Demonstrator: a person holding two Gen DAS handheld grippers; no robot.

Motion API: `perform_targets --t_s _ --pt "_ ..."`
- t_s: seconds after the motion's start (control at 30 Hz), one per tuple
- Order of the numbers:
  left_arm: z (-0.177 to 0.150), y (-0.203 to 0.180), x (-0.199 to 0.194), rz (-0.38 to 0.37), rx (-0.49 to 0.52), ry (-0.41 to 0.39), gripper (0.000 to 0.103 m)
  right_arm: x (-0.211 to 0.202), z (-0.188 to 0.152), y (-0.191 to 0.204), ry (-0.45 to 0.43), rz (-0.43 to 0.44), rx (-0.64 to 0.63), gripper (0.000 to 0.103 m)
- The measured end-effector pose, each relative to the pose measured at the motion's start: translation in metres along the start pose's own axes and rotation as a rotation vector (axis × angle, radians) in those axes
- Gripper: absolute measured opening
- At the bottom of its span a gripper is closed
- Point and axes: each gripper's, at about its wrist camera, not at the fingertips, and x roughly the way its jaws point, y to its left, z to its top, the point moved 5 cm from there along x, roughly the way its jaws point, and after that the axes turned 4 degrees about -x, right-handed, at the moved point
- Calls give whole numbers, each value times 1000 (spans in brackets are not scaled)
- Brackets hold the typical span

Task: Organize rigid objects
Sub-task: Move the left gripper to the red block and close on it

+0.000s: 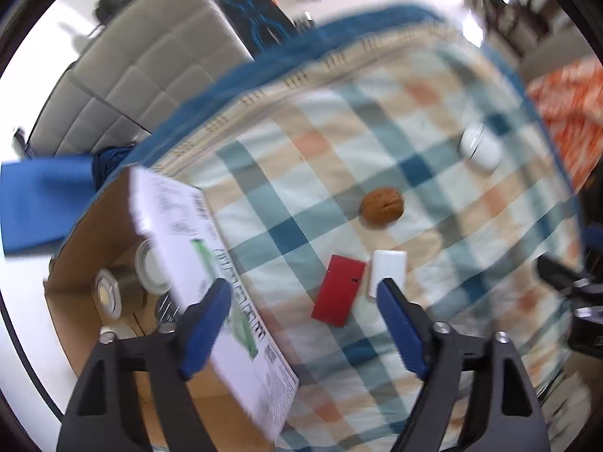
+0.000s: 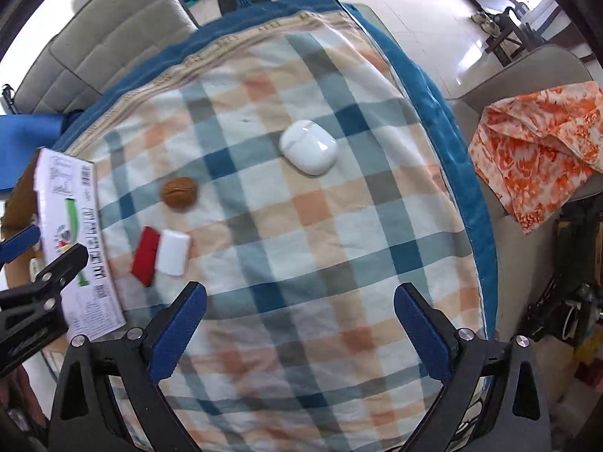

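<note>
On a plaid cloth (image 2: 301,226) lie a walnut (image 1: 382,205) (image 2: 179,193), a flat red box (image 1: 338,295) (image 2: 145,250), a small white box (image 1: 388,269) (image 2: 173,251) beside it, and a white rounded case (image 1: 480,148) (image 2: 309,147). My left gripper (image 1: 303,286) points down, open, above the red and white boxes, and its pads press on nothing. Its left finger (image 1: 207,324) overlaps the white flap of a cardboard box (image 1: 211,263). My right gripper (image 2: 300,290) hangs open over bare cloth, nearer than the rounded case.
The open cardboard box (image 1: 75,263) at the left holds round lidded items (image 1: 107,292). The cloth covers a blue-edged pad (image 2: 452,150). A grey cushioned seat (image 2: 113,37) is behind, an orange patterned cloth (image 2: 539,150) on the right, a blue sheet (image 1: 41,203) at far left.
</note>
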Motion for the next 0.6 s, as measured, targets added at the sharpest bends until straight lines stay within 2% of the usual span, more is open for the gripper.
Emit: perform_targets --t_s 0.17,0.3,0.5,0.57,0.6 --pt "0 -6 58 68 72 155 72 26 11 -13 31 6 5 101" --pt "-7 -7 84 93 85 232 72 32 19 -14 31 20 1 101" --pt "-14 -18 97 55 98 268 72 37 31 -14 30 23 -16 101" --pt "-19 -22 103 40 112 300 69 39 35 -17 36 29 -12 101" --pt "-24 -24 107 31 116 316 62 39 37 -18 36 31 -11 101"
